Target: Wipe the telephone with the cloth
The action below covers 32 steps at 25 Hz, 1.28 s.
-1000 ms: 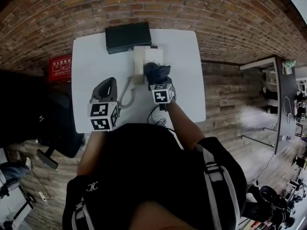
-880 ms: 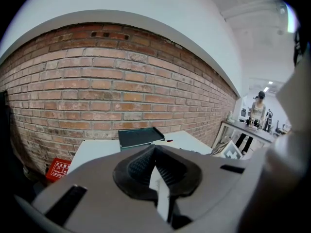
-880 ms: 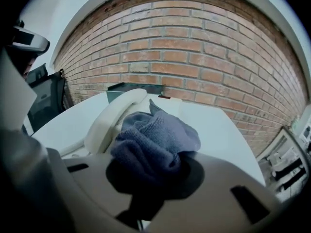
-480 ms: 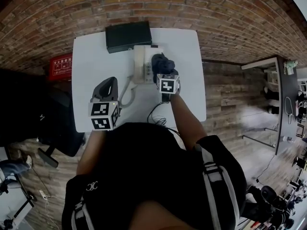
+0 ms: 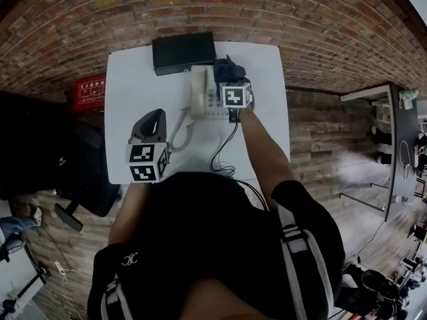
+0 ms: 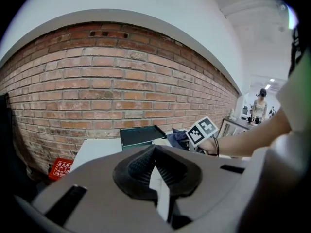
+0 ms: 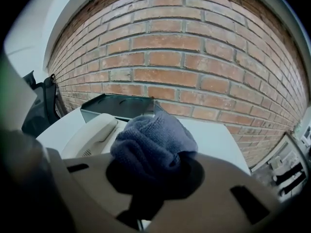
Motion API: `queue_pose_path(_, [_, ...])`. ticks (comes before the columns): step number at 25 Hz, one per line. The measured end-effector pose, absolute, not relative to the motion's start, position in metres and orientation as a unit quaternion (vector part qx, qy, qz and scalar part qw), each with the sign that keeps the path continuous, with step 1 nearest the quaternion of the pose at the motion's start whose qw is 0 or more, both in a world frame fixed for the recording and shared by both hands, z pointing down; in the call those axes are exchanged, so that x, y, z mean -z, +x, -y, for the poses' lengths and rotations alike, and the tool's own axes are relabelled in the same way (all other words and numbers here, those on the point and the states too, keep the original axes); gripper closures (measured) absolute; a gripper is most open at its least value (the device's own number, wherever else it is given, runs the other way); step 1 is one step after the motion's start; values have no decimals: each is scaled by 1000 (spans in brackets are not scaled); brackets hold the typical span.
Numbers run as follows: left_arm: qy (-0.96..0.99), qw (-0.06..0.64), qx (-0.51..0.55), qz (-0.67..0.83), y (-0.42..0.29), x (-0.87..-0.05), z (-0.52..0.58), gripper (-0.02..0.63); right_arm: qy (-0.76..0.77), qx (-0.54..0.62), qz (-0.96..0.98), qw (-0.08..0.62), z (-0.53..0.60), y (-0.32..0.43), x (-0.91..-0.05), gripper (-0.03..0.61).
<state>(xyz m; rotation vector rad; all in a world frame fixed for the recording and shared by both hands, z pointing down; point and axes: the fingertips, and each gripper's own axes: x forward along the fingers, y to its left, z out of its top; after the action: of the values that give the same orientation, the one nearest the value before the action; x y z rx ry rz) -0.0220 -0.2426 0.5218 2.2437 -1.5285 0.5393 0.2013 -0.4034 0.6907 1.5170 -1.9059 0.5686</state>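
A red box sits on the floor off the left edge of the white table. Over the table's near left part the person holds the left gripper, well apart from the phone; its own view shows the left gripper's dark pads drawn together with nothing between them. A coiled cord curves from beside it up to the telephone, which stands mid-table toward the far edge, its pale handset lying in its cradle. Behind the phone, against the brick wall, lies a flat black box. A thin black cable trails from the phone back toward the person. On the phone's right side the right gripper reaches forward, its jaws clamped on a bunched blue-grey cloth. In the right gripper view the cloth bulges out just right of the handset, over the phone's far right corner, near the black box. Whether it presses on the phone I cannot tell.
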Motion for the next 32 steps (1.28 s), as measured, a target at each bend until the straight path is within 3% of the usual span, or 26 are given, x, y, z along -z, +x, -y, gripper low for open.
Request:
queue_pose_path(21, [820, 180, -170, 516, -21, -510, 236, 621, 532, -193, 737, 370, 319, 159, -708, 529])
queue_pose_path(27, [830, 179, -160, 503, -25, -504, 233, 621, 600, -214, 729, 250, 317, 170, -653, 529])
queue_pose_path(32, [847, 170, -148, 481, -23, -488, 237, 621, 648, -129, 737, 141, 306, 172, -553, 532])
